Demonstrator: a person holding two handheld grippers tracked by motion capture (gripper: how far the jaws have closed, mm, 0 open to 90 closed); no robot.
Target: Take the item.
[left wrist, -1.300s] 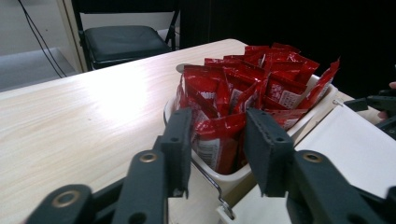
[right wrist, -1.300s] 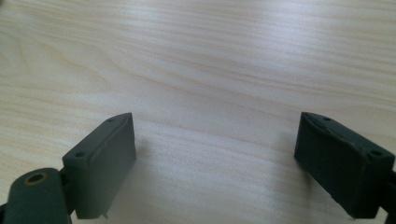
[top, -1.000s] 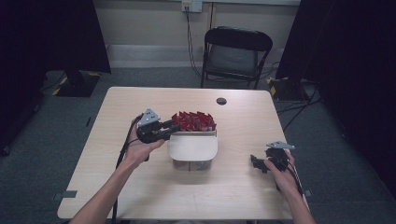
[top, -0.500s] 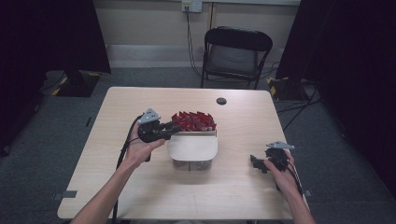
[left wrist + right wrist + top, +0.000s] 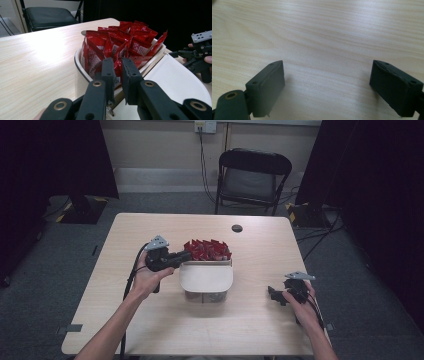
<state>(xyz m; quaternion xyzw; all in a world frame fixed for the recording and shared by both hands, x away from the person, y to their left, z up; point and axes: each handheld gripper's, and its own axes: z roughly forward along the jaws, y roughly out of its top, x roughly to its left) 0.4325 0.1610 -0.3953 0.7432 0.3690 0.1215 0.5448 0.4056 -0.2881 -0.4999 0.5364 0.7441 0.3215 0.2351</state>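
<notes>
Many red packets (image 5: 120, 42) are piled in the far compartment of a white bin (image 5: 206, 279). One packet is pinched between the nearly closed left gripper (image 5: 117, 72) at the bin's rim. The right gripper (image 5: 327, 86) is held wide apart over the table (image 5: 260, 320), well away.

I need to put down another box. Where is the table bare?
Bare: the wooden table left of the white container, the near edge, and between container and right gripper. Crowded: the middle, where the left gripper meets red packets.
</notes>
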